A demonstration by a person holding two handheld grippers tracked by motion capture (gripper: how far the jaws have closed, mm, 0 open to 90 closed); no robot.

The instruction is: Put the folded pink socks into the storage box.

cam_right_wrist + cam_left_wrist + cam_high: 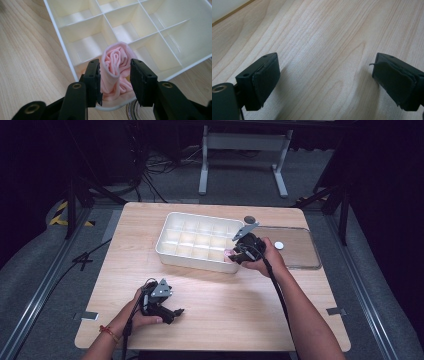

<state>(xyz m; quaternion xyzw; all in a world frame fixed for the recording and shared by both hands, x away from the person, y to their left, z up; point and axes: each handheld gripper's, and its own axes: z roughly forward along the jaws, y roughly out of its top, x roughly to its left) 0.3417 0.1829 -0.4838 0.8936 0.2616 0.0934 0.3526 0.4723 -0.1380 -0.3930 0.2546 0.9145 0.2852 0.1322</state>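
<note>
A rolled pink cloth [116,56] stands on end in the corner compartment of a white divided tray [62,47], and my right gripper [115,68] is shut on it, one jaw pressing each side. From the high view, that gripper [235,254] sits at the tray's [195,262] near right corner, with the pink cloth [228,254] just showing at its tip. My left gripper [172,314] rests low on the wooden table near the front edge. It stands open [325,72], with bare wood between its jaws.
A clear flat lid [300,257] lies right of the tray with a small white disc [279,245] on it. A dark round object [249,219] sits behind the right hand. The tray's other compartments look empty. Bare wood spans the table's front half.
</note>
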